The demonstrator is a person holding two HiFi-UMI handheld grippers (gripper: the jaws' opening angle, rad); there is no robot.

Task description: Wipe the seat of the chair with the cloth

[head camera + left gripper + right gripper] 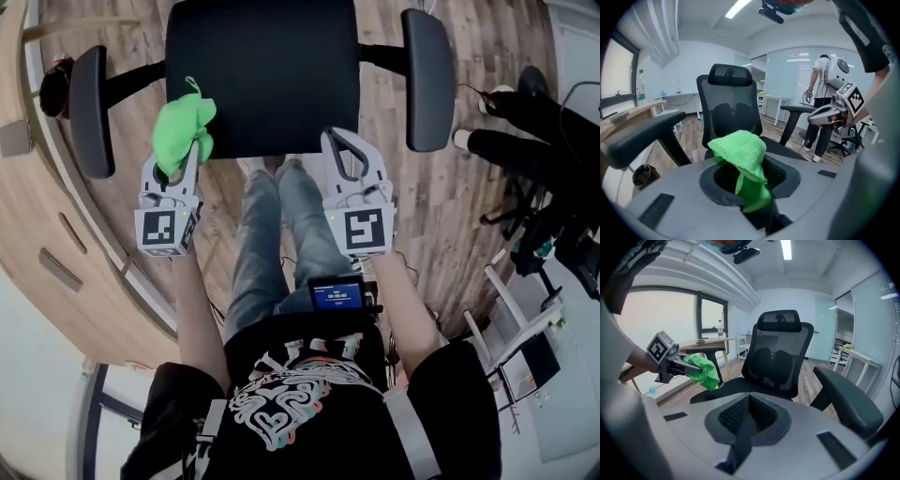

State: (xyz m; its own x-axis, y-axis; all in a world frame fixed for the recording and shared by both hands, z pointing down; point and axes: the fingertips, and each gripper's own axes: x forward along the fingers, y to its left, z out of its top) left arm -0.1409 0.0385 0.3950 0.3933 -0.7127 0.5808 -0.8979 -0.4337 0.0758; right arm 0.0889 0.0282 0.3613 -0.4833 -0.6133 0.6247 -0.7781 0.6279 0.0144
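Seen from the head view, looking down past a black printed T-shirt, a small lit screen [337, 293] at the chest and legs in blue jeans, a person holds grey plastic tongs in each hand, each carrying a cube with black-and-white square markers. The left tongs [189, 161] are clenched on a bright green cloth [185, 127], a soft, nubbly terry fabric bunched into a rounded lump over the front left corner of the chair seat [272, 84]; no view settles whether it touches the seat. The left gripper view alone shows the cloth pinched low between the jaws and flopping forward in a folded flap. The right tongs [342, 141] are clenched on nothing; the right gripper view shows their ribbed inner faces meeting at a point, and they hover at the seat's front right edge. The seat is a broad, matt black, rounded-square pad, flanked by two dark oblong armrests [428, 80]. Only the gripper views show the tall black mesh backrest [776, 362] with its separate headrest [779, 319]. Below lies a wood-plank floor [469, 216]. Farther off, the right gripper view shows a wooden tabletop [705, 342] by large windows, while the left gripper view shows a standing person [824, 93] before glass partitions.
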